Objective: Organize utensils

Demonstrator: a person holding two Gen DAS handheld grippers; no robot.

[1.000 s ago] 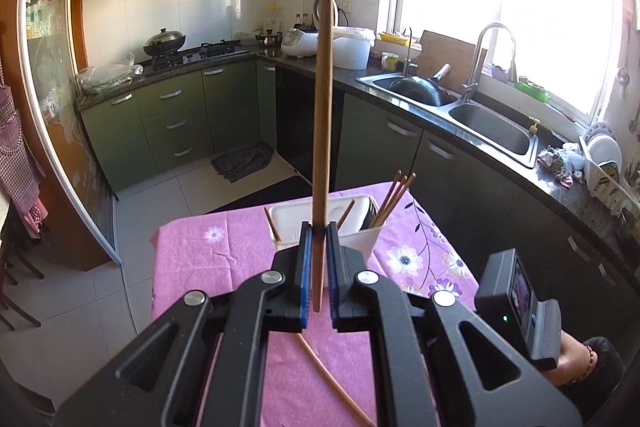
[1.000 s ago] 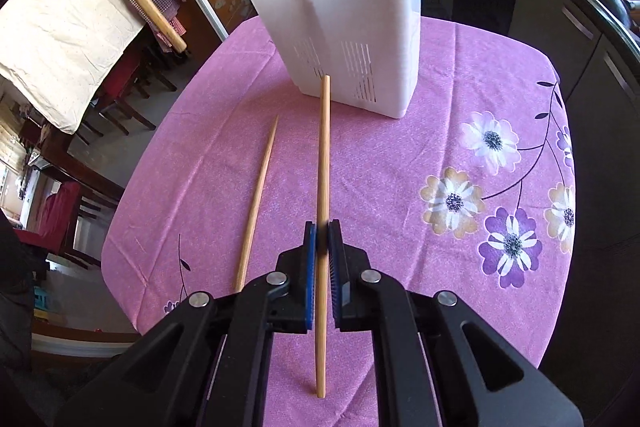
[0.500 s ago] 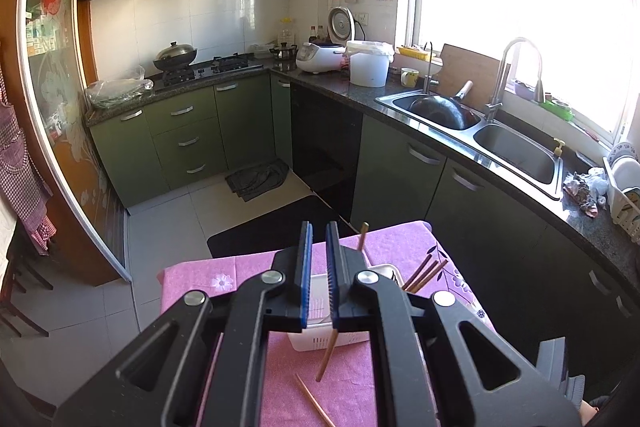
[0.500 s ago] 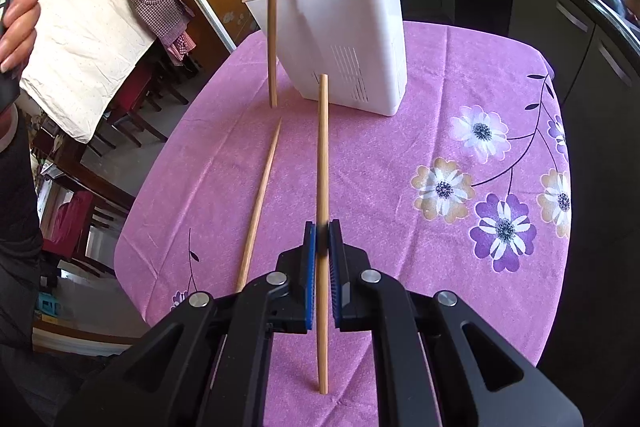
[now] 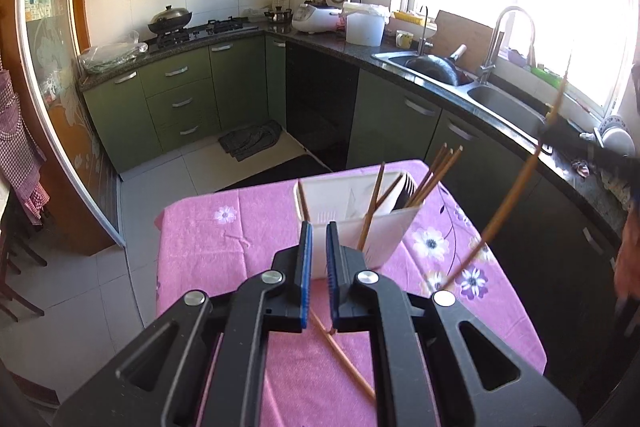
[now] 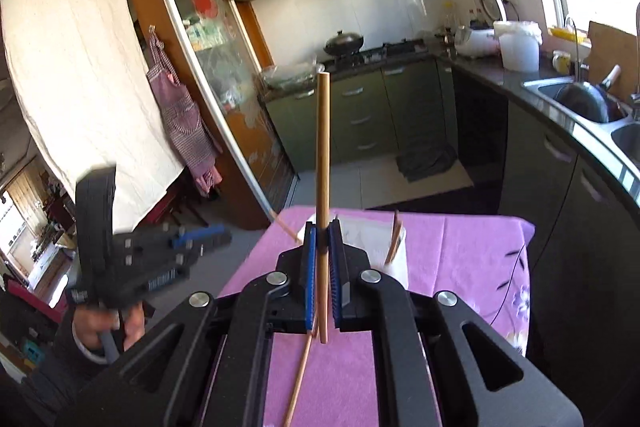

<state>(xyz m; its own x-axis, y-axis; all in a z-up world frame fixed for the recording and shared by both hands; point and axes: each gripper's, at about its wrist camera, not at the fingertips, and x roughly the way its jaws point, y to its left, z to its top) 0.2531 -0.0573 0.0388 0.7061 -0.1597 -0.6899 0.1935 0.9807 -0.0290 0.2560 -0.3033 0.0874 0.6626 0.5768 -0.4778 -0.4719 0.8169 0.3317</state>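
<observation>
behind the fingers (image 6: 310, 269), holder (image 6: 396, 255) seems half-hidden.

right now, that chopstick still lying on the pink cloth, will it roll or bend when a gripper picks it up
The loose chopstick looks thin and straight, so probably stiff and very light. It seems round, so a nudge might roll it, though the pink tablecloth should damp that. Being so slim and flat on the cloth, it may slip from the pads.
</observation>
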